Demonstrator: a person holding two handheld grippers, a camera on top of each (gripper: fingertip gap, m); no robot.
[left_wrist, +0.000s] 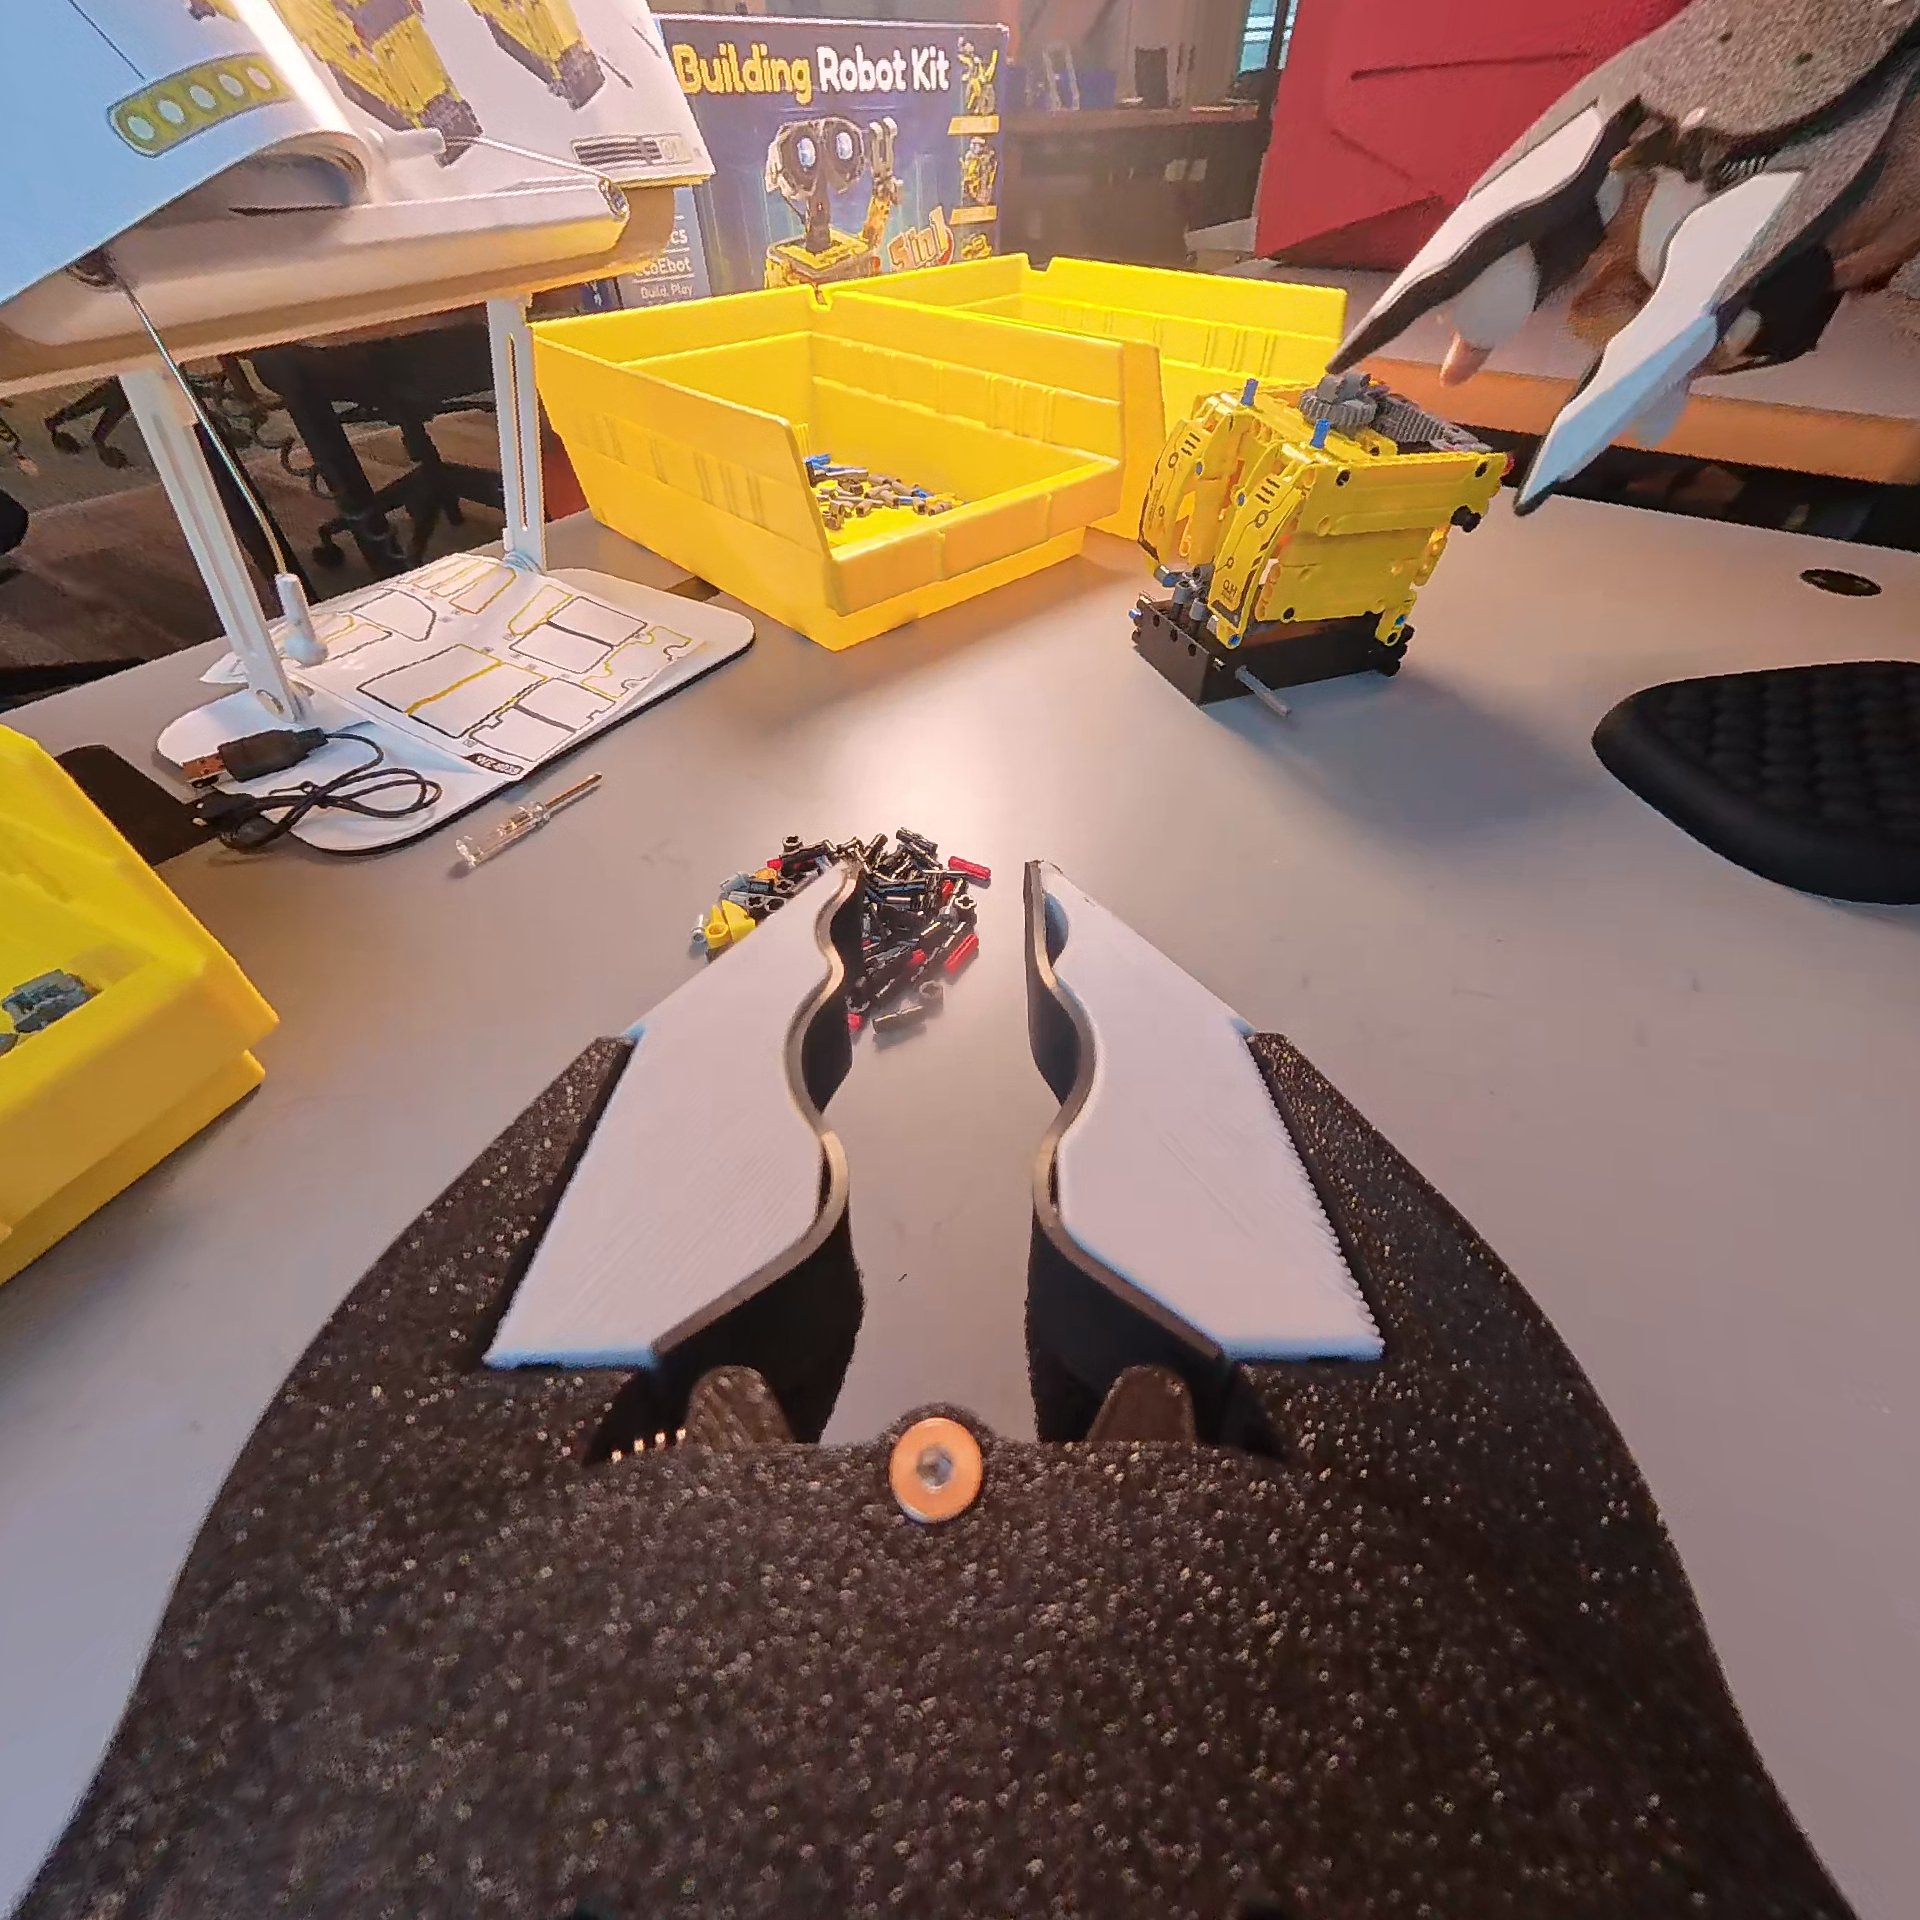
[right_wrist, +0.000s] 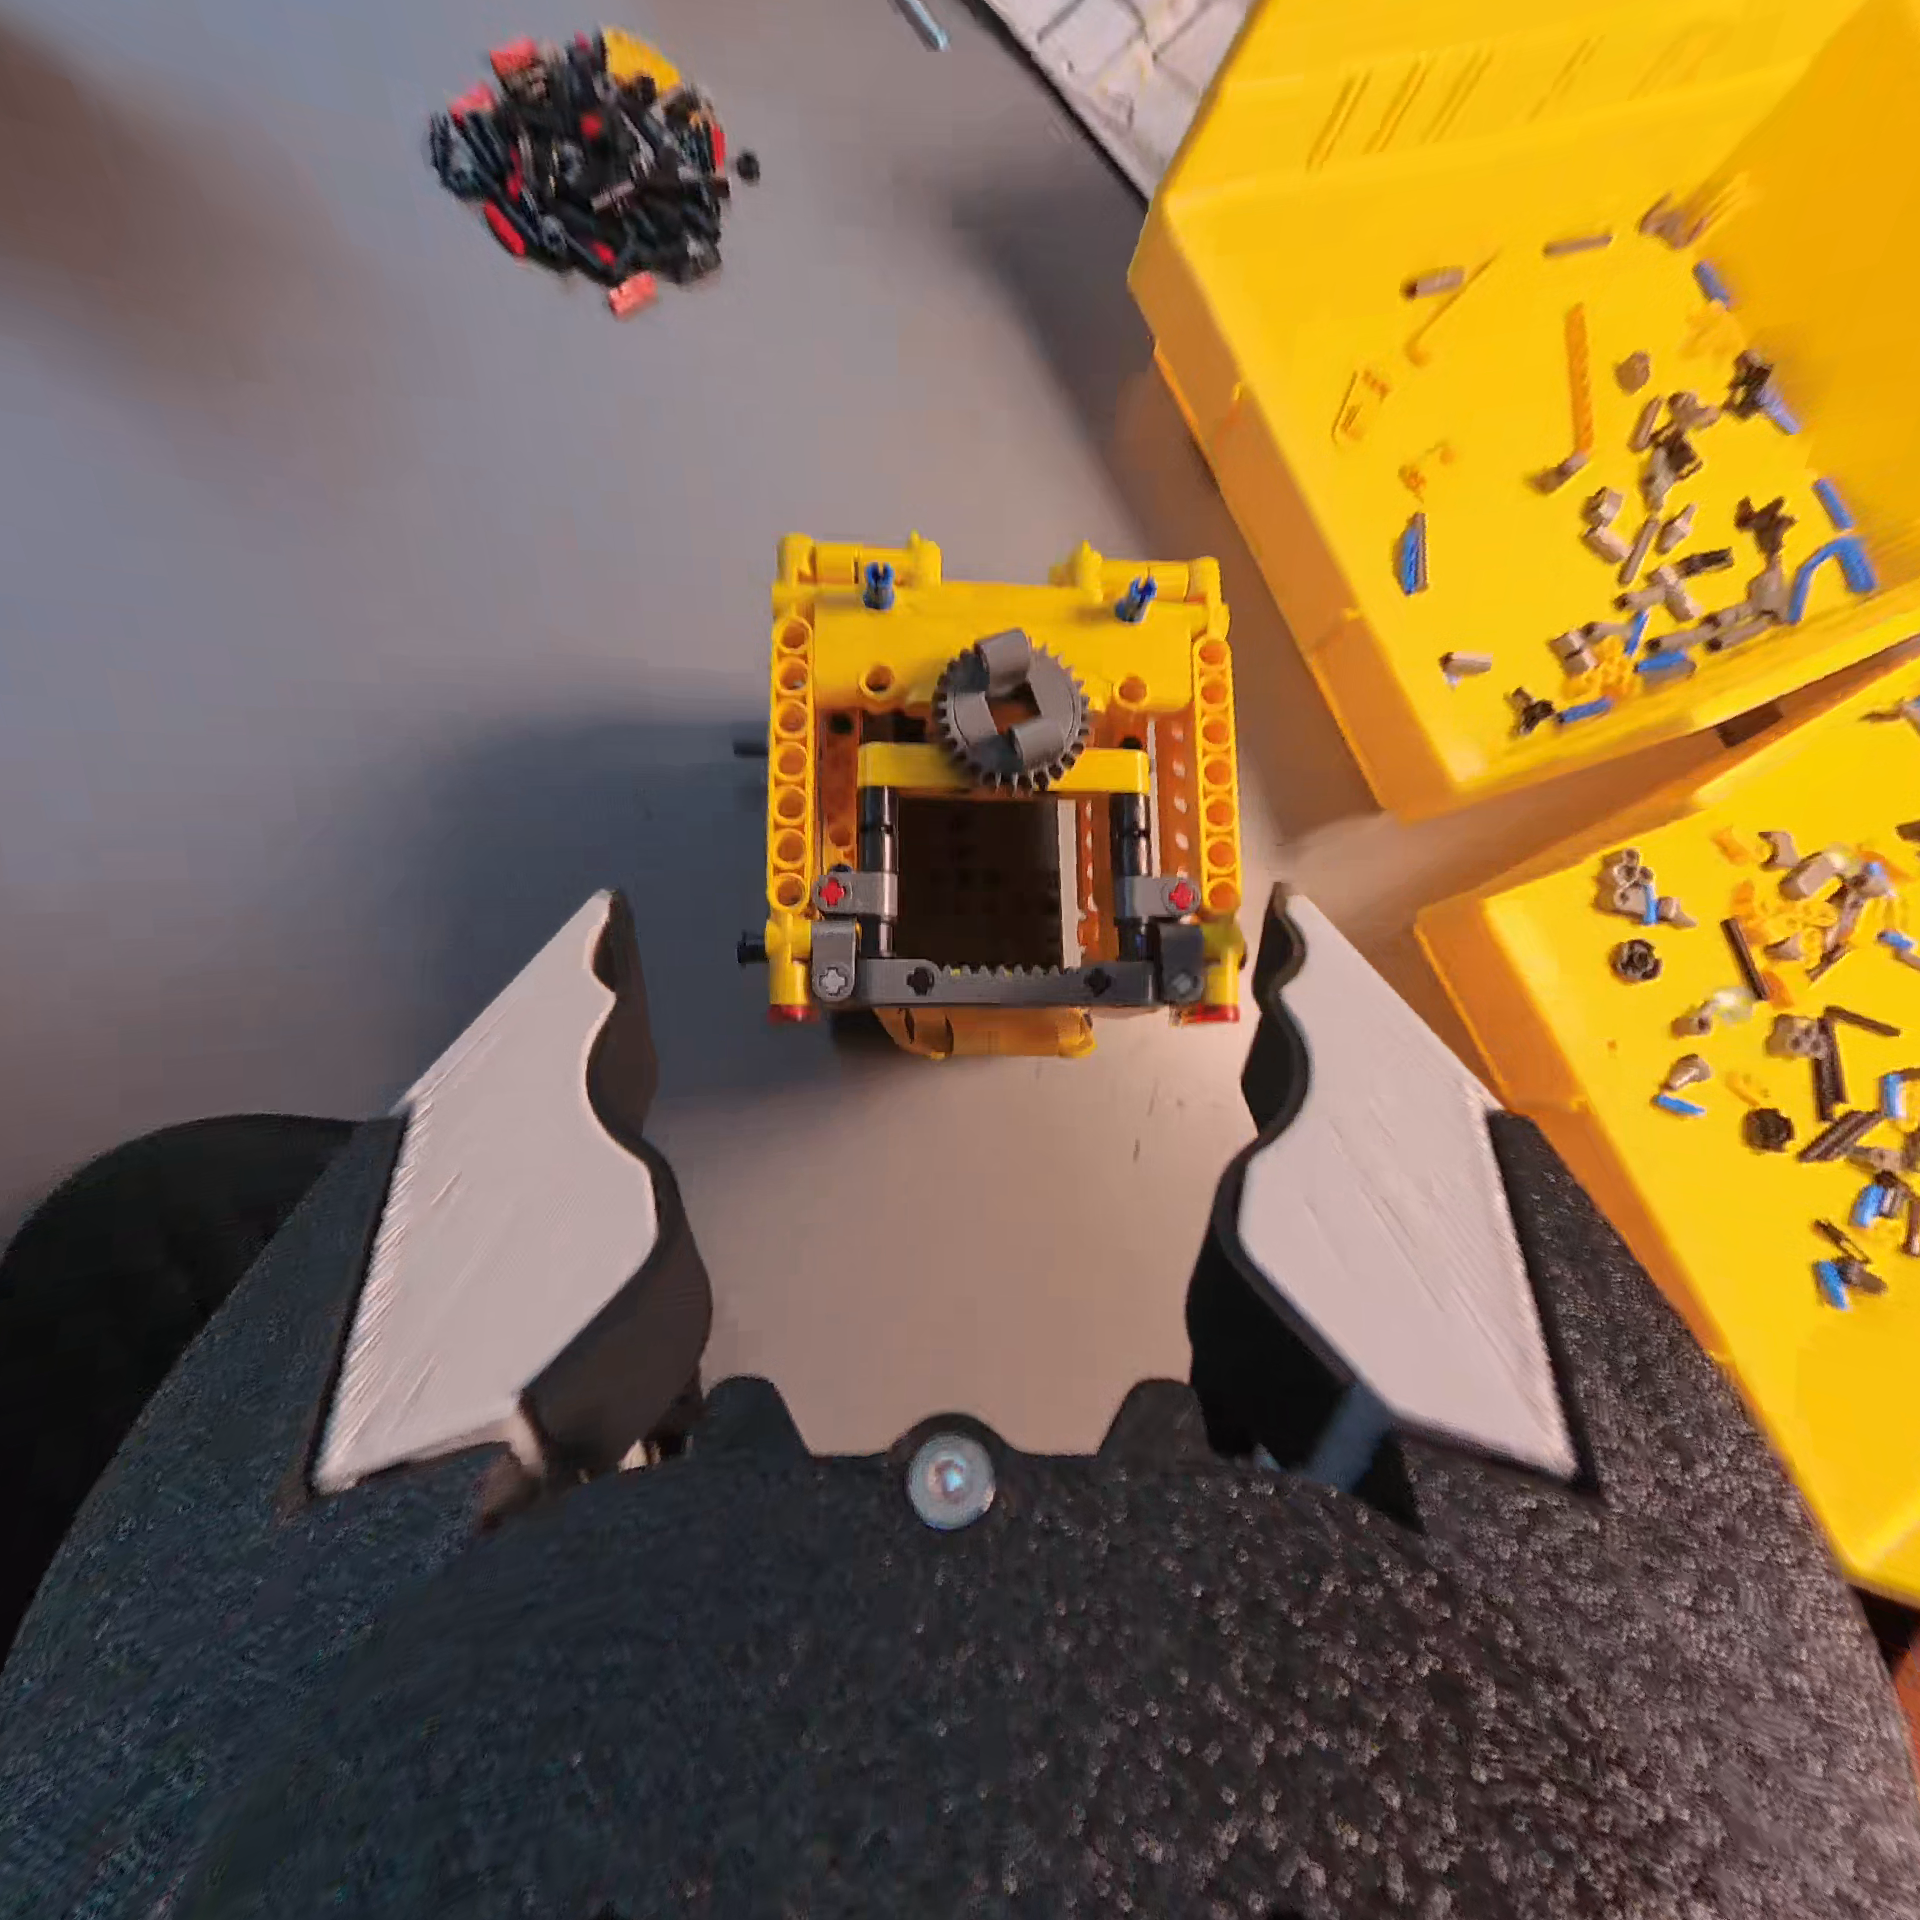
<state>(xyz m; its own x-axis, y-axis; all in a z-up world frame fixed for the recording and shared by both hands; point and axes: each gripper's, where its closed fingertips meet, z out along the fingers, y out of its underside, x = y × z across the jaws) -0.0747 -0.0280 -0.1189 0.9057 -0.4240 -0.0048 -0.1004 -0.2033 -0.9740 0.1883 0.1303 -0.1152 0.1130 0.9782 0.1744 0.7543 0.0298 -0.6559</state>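
Left gripper (left_wrist: 940, 883) low over the grey table (left_wrist: 1351, 987), pointing forward from the bottom of the left wrist view, jaws narrowly parted and holding nothing. Fingertips right at the near edge of a small heap of black, red and grey pins (left_wrist: 894, 914) at frame centre; contact with the heap not clear. Clear-handled screwdriver (left_wrist: 525, 821) just left of the heap.

Right gripper (right_wrist: 940, 914) tilted steeply downward in the right wrist view, jaws spread wide and empty, tips either side of the near end of a yellow brick model (right_wrist: 997, 790), apart from it. Same gripper seen in the upper right of the left wrist view, hovering just above the model's top. Grey gear (right_wrist: 1013, 707) lying flat on top of the model; black base under it.

At right of the right wrist view, two yellow bins (right_wrist: 1299, 208), each with loose grey, blue, black and yellow pieces scattered on the floor. Black mesh pad (left_wrist: 1787, 779) at the right edge of the left wrist view.

Upper left of the left wrist view: white stand (left_wrist: 499, 644) with an open instruction booklet (left_wrist: 312, 94) and a black cable (left_wrist: 312, 790) on its base. Behind the bins, upper centre, a printed blue kit box (left_wrist: 842, 156) with lettering and a robot picture.
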